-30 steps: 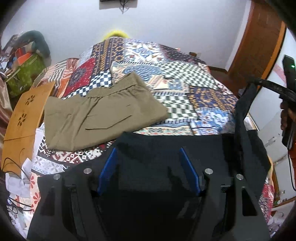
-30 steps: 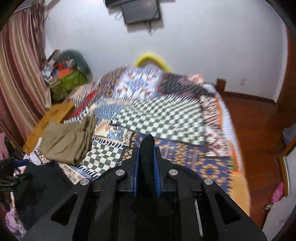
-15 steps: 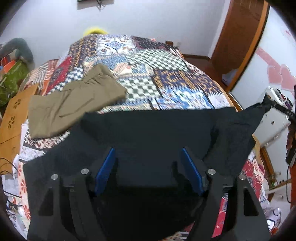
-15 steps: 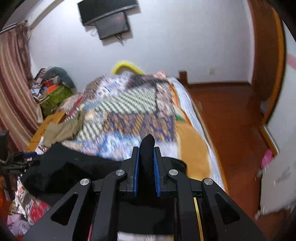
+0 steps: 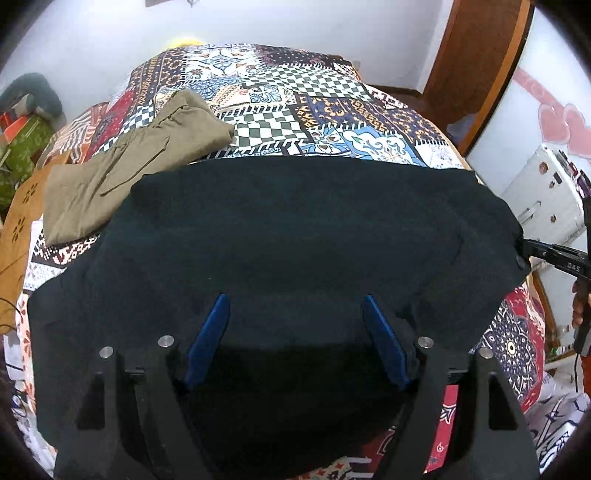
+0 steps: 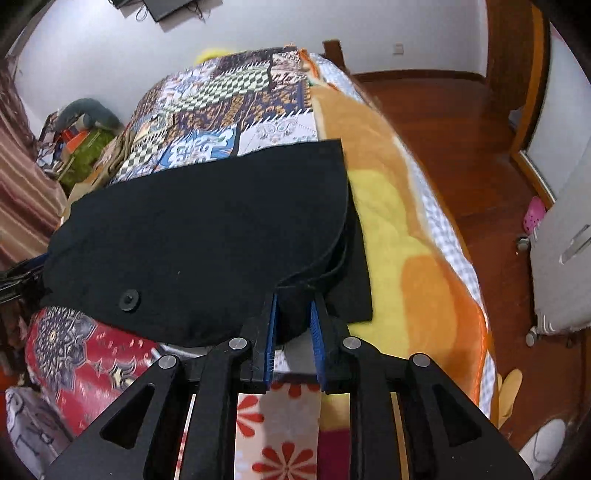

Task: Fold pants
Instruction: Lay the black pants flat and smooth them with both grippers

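Two pants on the bed (image 5: 332,107): black pants (image 5: 295,236) (spread flat), tan pants (image 5: 140,162). Left gripper (image 5: 295,332) fingers wide apart; right gripper (image 6: 293,325) fingers pinch the black pants.

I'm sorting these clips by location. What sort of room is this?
Most likely a bedroom in a home: a bed under a patchwork quilt, a wall-mounted screen and a white suitcase by the wall. Black pants are spread on the bed beside folded khaki pants.
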{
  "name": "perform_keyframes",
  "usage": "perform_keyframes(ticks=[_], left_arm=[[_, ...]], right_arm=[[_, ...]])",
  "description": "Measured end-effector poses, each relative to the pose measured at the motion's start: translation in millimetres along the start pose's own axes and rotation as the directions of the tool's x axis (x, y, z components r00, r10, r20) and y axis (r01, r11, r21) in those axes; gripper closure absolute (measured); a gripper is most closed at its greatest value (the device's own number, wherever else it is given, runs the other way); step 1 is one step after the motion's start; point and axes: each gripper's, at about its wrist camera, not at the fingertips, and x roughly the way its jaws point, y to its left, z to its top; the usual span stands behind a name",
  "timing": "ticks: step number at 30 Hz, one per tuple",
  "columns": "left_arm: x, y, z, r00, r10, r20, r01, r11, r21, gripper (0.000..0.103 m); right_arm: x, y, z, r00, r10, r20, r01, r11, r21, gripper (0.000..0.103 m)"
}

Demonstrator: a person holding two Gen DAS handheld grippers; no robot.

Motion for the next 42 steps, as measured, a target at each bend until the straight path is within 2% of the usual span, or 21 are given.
perform_keyframes(ticks=[5,7,15,21,23,28,34,42], left_arm=[[3.0,-1.2,1.3,1.0,0.011,0.008,-0.011,1.0,-0.013,0.023],[3.4,-2.7,1.1,1.0,0.019,0.012,-0.019,1.0,-0.015,0.023],[4.9,-2.8,0.7,0.999,0.036,0.016,-0.036,0.999,-0.029,0.022],[6.1,-4.4,1.1,0.999,0.05,0.016,-0.049,0.998,-0.026,0.02],[6.5,-4.7,1.2,0.999,0.052,0.016,-0.051,0.998,-0.028,0.019],[8.2,-6.1,2.3,0.998,0.062,0.013,-0.062,0.998,-0.029,0.017],[7.5,-6.6,2.6,0.997,0.07,0.013,-0.069,0.997,-0.029,0.017],[4.2,-7.6,4.8,0.997,0.08,0.002,-0.08,0.996,-0.029,0.018]], right_arm=[[-16.1,-7.8,13.9,0.998,-0.029,0.054,0.03,0.999,-0.018,0.072],[-15.8,-11.1,21.5,0.996,-0.042,0.079,0.044,0.999,-0.018,0.064],[28.7,-24.6,59.5,0.996,-0.045,0.076,0.045,0.999,0.011,0.064],[56.1,-36.6,64.8,0.999,-0.031,0.023,0.029,0.998,0.051,0.064],[58.1,-35.1,60.5,1.0,-0.001,0.02,0.0,0.999,0.043,0.068],[51.9,-26.6,54.7,0.999,-0.009,0.053,0.01,1.0,-0.01,0.084],[42.2,-18.2,57.2,0.991,-0.084,0.107,0.091,0.994,-0.061,0.09],[29.6,-11.3,60.6,0.976,-0.141,0.169,0.158,0.983,-0.09,0.09]])
